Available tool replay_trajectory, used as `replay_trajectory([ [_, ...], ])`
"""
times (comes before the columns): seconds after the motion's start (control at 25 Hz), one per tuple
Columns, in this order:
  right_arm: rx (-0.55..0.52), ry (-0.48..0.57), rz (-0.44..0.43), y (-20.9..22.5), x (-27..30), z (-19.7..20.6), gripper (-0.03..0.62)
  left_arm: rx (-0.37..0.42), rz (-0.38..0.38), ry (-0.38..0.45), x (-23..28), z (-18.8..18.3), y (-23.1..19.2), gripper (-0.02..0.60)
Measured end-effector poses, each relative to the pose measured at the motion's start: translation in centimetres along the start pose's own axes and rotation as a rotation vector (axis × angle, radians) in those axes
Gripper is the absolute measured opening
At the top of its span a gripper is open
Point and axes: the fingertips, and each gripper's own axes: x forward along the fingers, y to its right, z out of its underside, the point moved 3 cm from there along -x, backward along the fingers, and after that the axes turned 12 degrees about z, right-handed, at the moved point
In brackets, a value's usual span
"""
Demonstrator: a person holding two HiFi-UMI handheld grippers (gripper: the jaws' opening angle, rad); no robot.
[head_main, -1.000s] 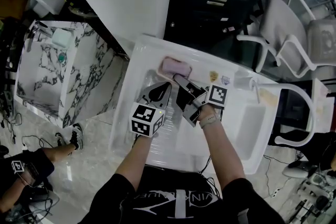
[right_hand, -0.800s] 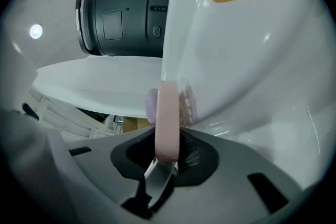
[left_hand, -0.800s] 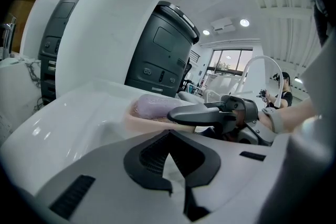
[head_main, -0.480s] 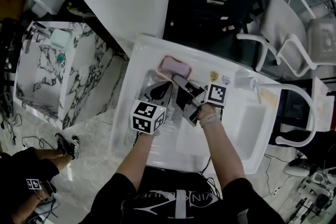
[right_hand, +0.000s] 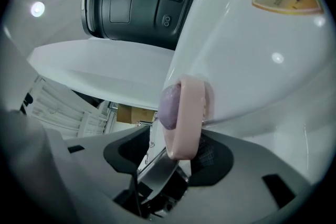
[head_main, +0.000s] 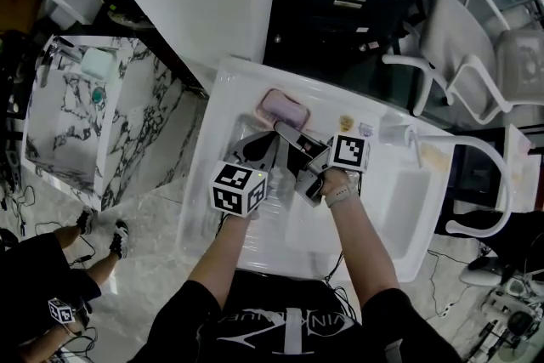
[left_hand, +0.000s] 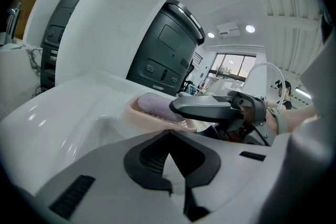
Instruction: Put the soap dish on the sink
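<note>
Right gripper (head_main: 286, 147) is letting go. In the head view its jaws are spreading from the narrow hold they had a second ago on the near end of the pink soap dish (head_main: 264, 108). The dish has not shifted and lies flat on the back ledge of the white sink (head_main: 223, 123), with a purple soap (head_main: 285, 106) in it. The left gripper (head_main: 257, 150) waits just beside, carrying nothing. In the left gripper view its own jaws seem drawn together, though the wide lens makes that uncertain. Ahead, the dish (left_hand: 152, 113) rests on the ledge, with one dark finger (left_hand: 205, 107) of the right gripper over its near end. In the right gripper view the dish (right_hand: 185, 113) stands edge-on between the opening jaws, and neither pad looks pressed on it. The placing looks done, and only a clean withdrawal is left.
</note>
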Motion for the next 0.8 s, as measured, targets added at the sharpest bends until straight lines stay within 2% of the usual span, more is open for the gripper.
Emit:
replay_trajectory([
  [0.12,-0.048,-0.014,-0.043,-1.1,0.3,0.1,0.250,-0.005,0.006,0.003,0.0,0.1,0.0,0.014],
  [0.24,-0.065,-0.034,0.017,-1.1,0.3,0.5,0.276,-0.008,0.013,0.002,0.0,0.1,0.0,0.014],
  [0.48,-0.156,-0.063,0.034,-1.1,0.4,0.5,0.318,-0.013,0.033,-0.001,0.4,0.3,0.4,0.014],
  [0.6,-0.134,-0.081,0.043,-0.8,0.3,0.7,0.322,-0.023,0.043,0.004,0.7,0.2,0.5,0.014],
  [0.8,-0.015,-0.084,0.048,0.2,-0.5,0.9,0.327,-0.028,0.059,0.002,1.2,0.3,0.8,0.014],
])
